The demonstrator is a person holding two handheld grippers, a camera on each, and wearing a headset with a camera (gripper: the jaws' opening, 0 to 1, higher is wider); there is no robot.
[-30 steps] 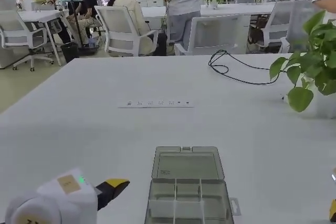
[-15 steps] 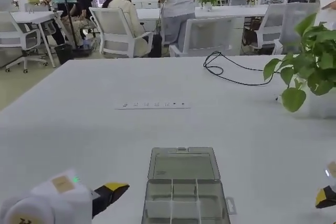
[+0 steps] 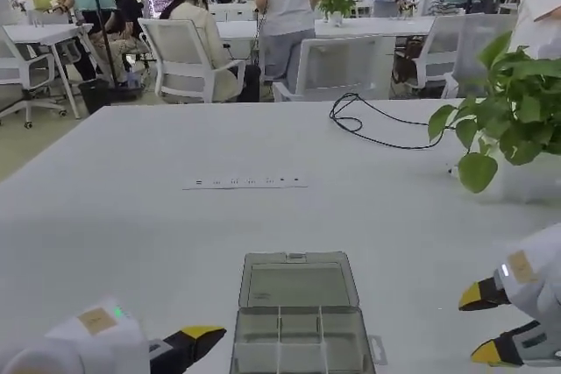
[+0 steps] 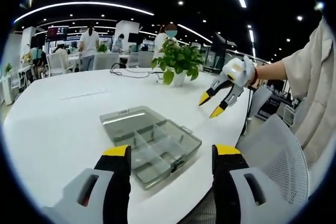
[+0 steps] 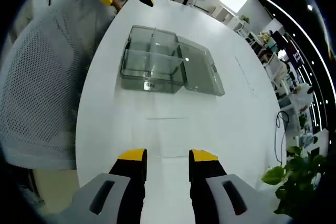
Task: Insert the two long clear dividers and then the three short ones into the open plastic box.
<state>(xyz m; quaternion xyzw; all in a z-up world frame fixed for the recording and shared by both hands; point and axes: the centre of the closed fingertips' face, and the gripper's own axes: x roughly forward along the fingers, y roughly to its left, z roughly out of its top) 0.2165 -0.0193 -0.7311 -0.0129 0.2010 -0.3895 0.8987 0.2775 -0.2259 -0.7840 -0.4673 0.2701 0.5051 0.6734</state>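
Note:
The clear plastic box (image 3: pixel 301 335) lies at the near table edge with its lid (image 3: pixel 298 283) folded open away from me. Clear dividers split its inside into several compartments. My left gripper (image 3: pixel 188 343) hovers low to the box's left, and my right gripper (image 3: pixel 482 326) hangs to its right; both stand apart from the box. In the left gripper view, the open left gripper (image 4: pixel 170 153) has nothing between its tips, with the box (image 4: pixel 149 140) ahead and the right gripper (image 4: pixel 215 103) beyond. The right gripper (image 5: pixel 167 156) is open and empty, facing the box (image 5: pixel 157 64).
A potted plant (image 3: pixel 500 120) stands at the right. A black cable (image 3: pixel 368 120) loops on the far side of the table. A flat socket strip (image 3: pixel 245 183) lies mid-table. A mesh chair (image 5: pixel 47 77) sits by the near edge; people and chairs stand beyond.
The right gripper has come into the head view from the right, its two tips now apart beside the box. The left gripper has hardly moved. The camera has shifted.

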